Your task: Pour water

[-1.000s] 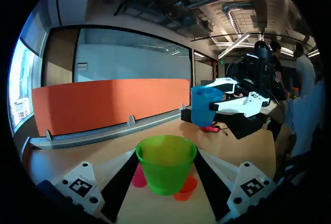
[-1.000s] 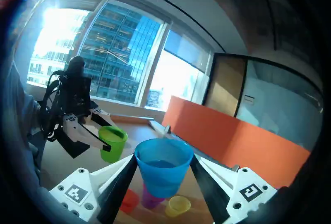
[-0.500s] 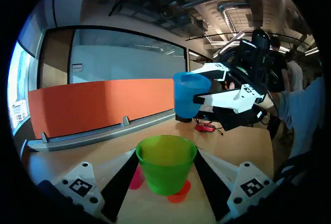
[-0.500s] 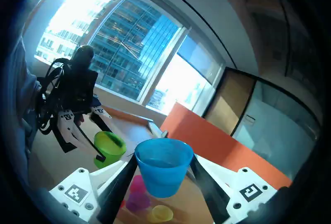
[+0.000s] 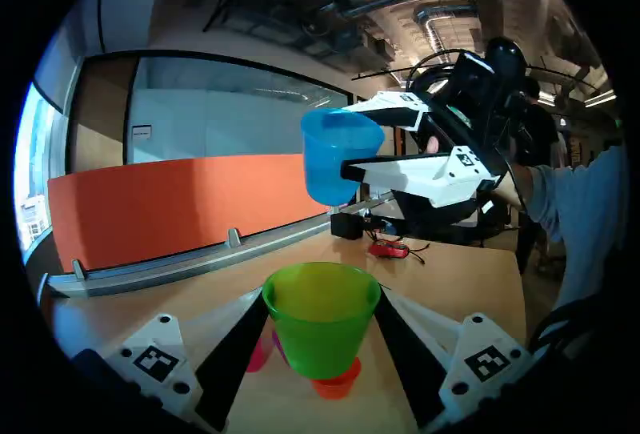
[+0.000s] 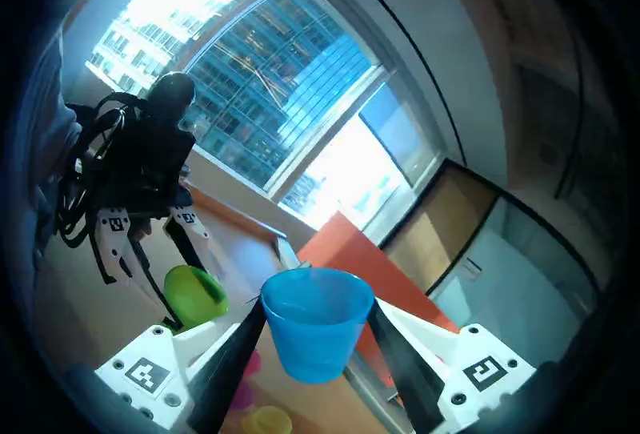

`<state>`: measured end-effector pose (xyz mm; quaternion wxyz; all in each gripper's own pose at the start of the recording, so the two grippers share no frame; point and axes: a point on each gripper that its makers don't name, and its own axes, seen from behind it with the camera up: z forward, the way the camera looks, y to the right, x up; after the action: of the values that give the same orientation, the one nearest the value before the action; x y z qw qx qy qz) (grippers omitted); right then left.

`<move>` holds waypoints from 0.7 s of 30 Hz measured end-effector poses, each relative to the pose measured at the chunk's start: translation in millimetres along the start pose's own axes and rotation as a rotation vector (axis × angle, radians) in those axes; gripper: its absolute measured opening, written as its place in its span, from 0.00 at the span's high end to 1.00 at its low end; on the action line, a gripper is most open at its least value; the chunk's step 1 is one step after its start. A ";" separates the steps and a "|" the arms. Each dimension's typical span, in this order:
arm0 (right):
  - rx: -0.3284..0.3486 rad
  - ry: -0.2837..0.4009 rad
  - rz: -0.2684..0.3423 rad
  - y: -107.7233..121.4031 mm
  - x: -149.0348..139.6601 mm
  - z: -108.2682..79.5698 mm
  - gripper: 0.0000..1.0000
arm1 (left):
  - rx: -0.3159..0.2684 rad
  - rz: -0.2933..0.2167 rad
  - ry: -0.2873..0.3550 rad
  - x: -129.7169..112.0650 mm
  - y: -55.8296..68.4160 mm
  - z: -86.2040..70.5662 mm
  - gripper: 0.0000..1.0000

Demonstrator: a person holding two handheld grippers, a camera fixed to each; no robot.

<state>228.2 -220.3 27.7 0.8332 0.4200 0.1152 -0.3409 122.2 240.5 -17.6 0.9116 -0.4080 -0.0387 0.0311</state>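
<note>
- blue cup sits clamped between both fingers of the right gripper, close under its camera; whether water is inside is hard to tell.
- green cup is pinched the same way by the left gripper, held upright above the table, and it looks empty.
- small orange cup and pink cup stand on the table just below the green cup.
- over the last second the blue cup has risen and swung in from the side; in the left gripper view it now hangs above and slightly beyond the green cup's mouth, leaning a little.
- no stream shows yet, so the pour looks lined up but not started; more tilt seems needed.
- orange screen stands along the table's far edge.
</note>
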 end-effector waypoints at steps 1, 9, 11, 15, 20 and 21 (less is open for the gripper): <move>-0.001 0.000 -0.015 1.1 0.9 1.0 0.08 | -0.002 0.000 0.000 0.4 0.4 0.4 0.11; -0.003 -0.013 -0.148 6.2 5.5 11.7 0.09 | -0.016 0.001 0.006 2.9 3.5 5.0 0.11; -0.006 -0.016 -0.176 7.2 6.1 14.8 0.08 | -0.020 0.000 0.007 3.1 4.6 5.6 0.11; -0.011 -0.017 -0.223 10.2 8.5 19.6 0.09 | -0.026 0.002 0.007 3.3 5.6 7.1 0.11; -0.017 -0.016 -0.283 14.5 12.5 23.6 0.09 | -0.029 0.005 0.009 5.6 5.1 9.4 0.11; -0.019 -0.017 -0.297 15.8 13.2 24.1 0.09 | -0.030 0.005 0.010 6.2 5.2 9.7 0.11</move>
<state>246.2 -238.8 46.2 0.7784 0.3876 0.1721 -0.4629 127.3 251.8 -14.8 0.9054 -0.4220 -0.0336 0.0309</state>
